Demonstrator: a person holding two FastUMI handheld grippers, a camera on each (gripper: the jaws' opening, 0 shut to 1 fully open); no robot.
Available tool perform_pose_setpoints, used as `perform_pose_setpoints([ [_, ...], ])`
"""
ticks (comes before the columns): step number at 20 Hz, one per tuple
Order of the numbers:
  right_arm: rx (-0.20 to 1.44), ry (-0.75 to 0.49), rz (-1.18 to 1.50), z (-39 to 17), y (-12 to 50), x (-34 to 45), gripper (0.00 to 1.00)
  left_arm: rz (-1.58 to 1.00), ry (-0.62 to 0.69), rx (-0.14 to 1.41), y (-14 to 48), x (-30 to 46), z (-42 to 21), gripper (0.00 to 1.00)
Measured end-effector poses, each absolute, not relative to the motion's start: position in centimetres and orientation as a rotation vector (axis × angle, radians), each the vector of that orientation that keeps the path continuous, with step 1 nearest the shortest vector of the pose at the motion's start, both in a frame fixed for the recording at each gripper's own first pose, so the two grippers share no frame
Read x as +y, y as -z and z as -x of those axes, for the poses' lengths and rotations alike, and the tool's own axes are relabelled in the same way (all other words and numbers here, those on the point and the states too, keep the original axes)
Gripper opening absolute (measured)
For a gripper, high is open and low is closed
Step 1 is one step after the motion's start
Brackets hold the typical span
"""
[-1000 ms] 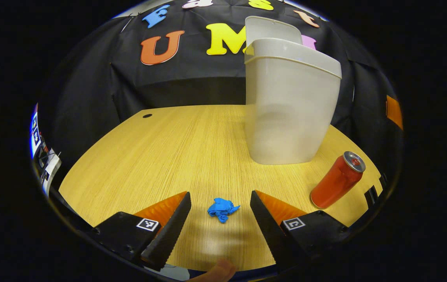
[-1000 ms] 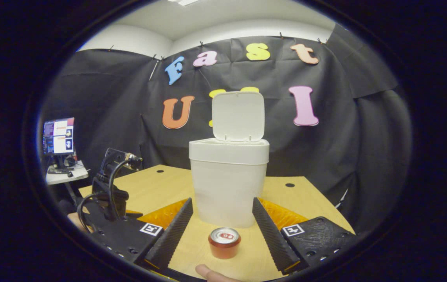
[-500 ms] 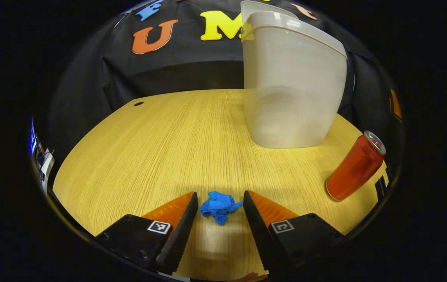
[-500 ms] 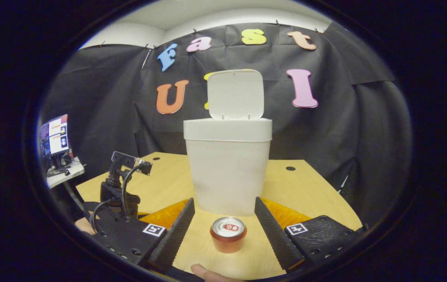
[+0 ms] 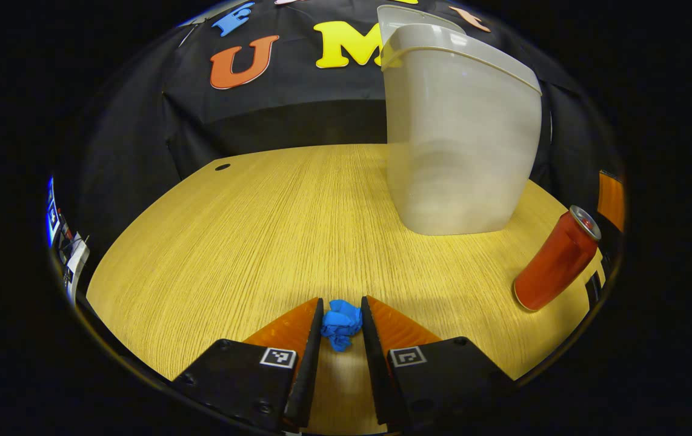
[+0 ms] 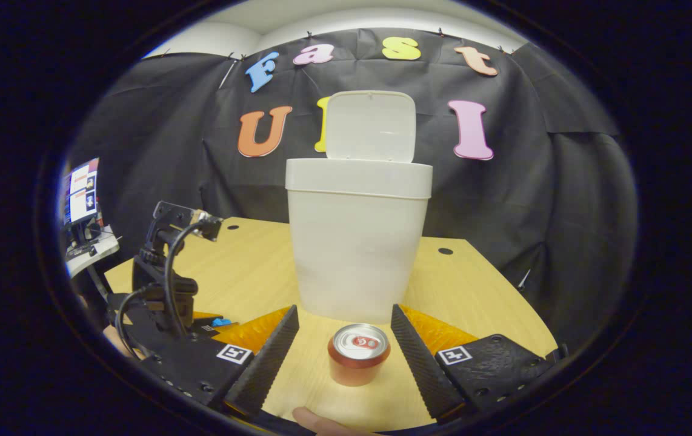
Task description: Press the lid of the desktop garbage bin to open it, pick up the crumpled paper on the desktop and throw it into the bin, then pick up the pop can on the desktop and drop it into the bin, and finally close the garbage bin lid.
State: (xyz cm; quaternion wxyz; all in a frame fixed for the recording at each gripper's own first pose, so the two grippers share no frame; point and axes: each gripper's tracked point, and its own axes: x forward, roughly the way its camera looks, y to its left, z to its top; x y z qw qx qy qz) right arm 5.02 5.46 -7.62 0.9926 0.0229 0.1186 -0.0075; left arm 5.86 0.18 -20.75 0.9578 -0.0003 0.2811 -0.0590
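A blue crumpled paper [image 5: 341, 320] lies on the wooden desktop [image 5: 261, 230], squeezed between both fingers of my left gripper [image 5: 341, 301], which is shut on it near the desk's front edge. The white bin [image 5: 461, 133] stands behind and to the right, and a red pop can [image 5: 557, 259] stands upright further right. In the right gripper view the bin [image 6: 358, 242] has its lid [image 6: 370, 126] raised upright. The can [image 6: 358, 354] stands in front of it, between the fingers of my right gripper [image 6: 345, 309], which is open and touches nothing. The left gripper [image 6: 167, 290] and the paper [image 6: 220, 321] sit low at the left.
A monitor [image 6: 82, 197] on a side table stands beyond the desk's left edge. Two round cable holes [image 6: 445, 251] mark the desk's back part. A person's fingertip [image 6: 312, 419] shows at the bottom of the right gripper view. Bare desk [image 5: 231, 242] stretches left of the bin.
My left gripper's fingers have closed from wide apart onto the blue paper. The right gripper has sunk and moved slightly nearer the can, staying open.
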Motion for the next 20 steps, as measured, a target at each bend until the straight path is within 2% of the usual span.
perform_pose_setpoints([
  [3, 0.261, 0.047, -0.042, -5.6, 8.4, 4.9, 0.95, 0.009, 0.117, 0.543, 19.8, 0.0, -5.9, 0.38],
  [7, 0.347, 0.070, -0.065, -6.6, 10.8, 4.4, 0.95, 0.003, 0.112, 0.524, 18.9, -0.1, -6.0, 0.38],
  [8, 0.369, 0.065, -0.064, -6.8, 11.4, 4.6, 0.98, 0.005, 0.111, 0.523, 18.8, -0.1, -6.2, 0.38],
  [17, 0.627, 0.044, -0.168, -6.9, 17.4, 6.5, 0.96, 0.003, 0.099, 0.530, 18.7, 0.1, -6.1, 0.38],
  [20, 0.631, 0.053, -0.141, -6.7, 17.8, 7.0, 0.95, -0.001, 0.093, 0.525, 18.5, 0.2, -6.1, 0.38],
])
